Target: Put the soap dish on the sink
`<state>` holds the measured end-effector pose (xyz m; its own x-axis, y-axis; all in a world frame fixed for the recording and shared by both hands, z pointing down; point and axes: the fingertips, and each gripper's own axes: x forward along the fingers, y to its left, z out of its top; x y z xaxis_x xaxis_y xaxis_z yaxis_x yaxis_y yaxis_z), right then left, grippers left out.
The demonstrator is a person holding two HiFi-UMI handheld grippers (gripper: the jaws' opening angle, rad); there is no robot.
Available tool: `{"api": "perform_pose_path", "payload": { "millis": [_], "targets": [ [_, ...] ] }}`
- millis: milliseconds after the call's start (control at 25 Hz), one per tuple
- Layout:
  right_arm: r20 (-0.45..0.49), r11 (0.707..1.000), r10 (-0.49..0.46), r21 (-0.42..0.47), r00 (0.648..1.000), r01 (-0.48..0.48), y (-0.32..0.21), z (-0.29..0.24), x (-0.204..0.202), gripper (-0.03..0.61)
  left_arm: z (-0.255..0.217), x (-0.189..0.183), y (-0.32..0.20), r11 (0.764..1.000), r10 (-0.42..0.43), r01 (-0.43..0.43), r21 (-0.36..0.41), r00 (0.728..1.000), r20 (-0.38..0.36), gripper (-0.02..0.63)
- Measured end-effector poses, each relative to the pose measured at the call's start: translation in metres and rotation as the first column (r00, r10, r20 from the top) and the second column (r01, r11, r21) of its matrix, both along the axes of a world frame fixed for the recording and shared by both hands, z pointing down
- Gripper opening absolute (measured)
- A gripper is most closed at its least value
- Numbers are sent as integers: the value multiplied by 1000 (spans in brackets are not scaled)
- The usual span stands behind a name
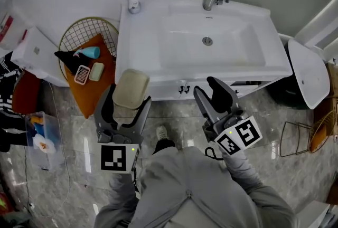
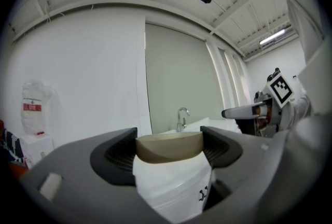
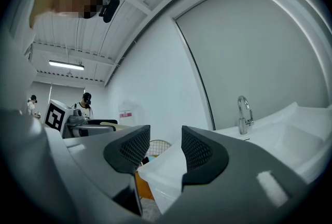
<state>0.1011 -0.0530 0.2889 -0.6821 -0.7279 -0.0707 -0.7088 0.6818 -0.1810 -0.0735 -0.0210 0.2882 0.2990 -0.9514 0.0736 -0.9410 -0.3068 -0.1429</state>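
left gripper [image 1: 127,100]: pinching dish [image 1: 131,87], short of sink [image 1: 142,58]
right gripper [image 1: 208,89]: spread, empty
remaining: setting dish on sink

The left gripper [image 1: 125,100] is held out low ahead of the body, its jaws closed against the two sides of the soap dish [image 1: 131,88], which is carried level between them. The right gripper [image 1: 211,96] is held alongside, angled slightly inward, with its jaws parted and nothing between them. Both forearms [image 1: 253,186] are kept bent, clad in grey sleeves, with the marker cubes [image 1: 117,157] turned upward.
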Motion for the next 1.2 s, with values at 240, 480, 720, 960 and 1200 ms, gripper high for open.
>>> {"api": "perform_pose_path", "payload": {
  "millis": [240,480,720,960,1200],
  "targets": [
    [-4,999,53,-5,999,-53,-47,1,-21,187,3,-23,-52,999,46,-46,-6,999,-4,431],
    [-1,995,97,-14,995,-97,-83,3,-43,187,5,-48,-97,997,80,-80,-22,997,-5,431],
    [-4,994,110,-12,994,-110,-103,1,-57,187,8,-53,-128,994,106,-106,-25,994,-16,431],
    [-9,994,106,-6,994,-106,-124,-1,-64,187,18,-55,-159,994,108,-108,11,994,-17,431],
    [-19,996,91,-12,996,-91,-144,3,-66,187,31,-51,-185,996,90,-91,-17,994,-54,431]
  ]
}}
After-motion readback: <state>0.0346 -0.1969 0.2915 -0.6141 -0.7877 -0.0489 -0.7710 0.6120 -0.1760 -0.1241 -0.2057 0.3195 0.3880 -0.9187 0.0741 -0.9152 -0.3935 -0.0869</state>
